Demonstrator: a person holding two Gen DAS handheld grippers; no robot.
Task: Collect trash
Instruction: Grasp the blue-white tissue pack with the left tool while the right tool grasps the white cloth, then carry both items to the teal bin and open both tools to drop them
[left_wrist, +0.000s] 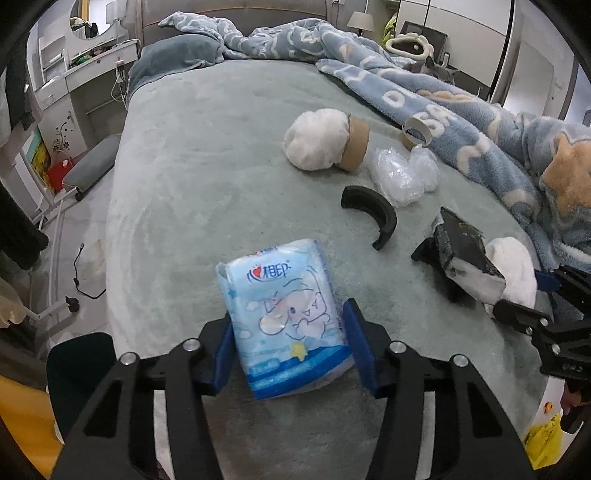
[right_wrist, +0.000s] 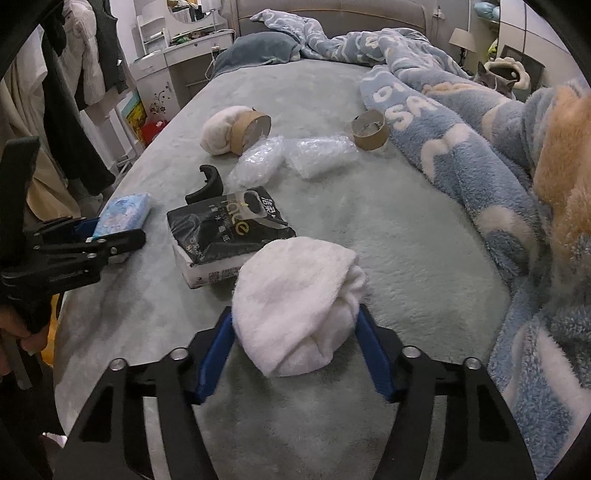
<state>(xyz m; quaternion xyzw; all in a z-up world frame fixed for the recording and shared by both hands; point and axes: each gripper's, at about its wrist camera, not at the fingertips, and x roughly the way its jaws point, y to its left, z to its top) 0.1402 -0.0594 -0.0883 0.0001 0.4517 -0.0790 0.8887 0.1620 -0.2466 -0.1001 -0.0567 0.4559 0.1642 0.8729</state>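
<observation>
A light blue tissue pack (left_wrist: 284, 295) with a cartoon print lies on the grey-green bed (left_wrist: 207, 166). My left gripper (left_wrist: 288, 314) is shut on it, a blue pad pressing each long side. In the right wrist view the same pack (right_wrist: 123, 214) shows in the left gripper (right_wrist: 110, 236) at the far left. A white fluffy ball of cloth (right_wrist: 295, 291) rests on the bed in front of a black tissue pack (right_wrist: 229, 225). My right gripper (right_wrist: 294, 312) is shut on it, both pads sunk into its sides.
Farther up the bed lie a black curved plastic piece (left_wrist: 373, 214), crumpled bubble wrap (left_wrist: 399, 173), a cardboard roll (left_wrist: 415, 133) and another white ball (left_wrist: 317, 138) against a cardboard roll. A blue fleece blanket (right_wrist: 461, 158) covers the right side. A desk (left_wrist: 92, 62) stands left.
</observation>
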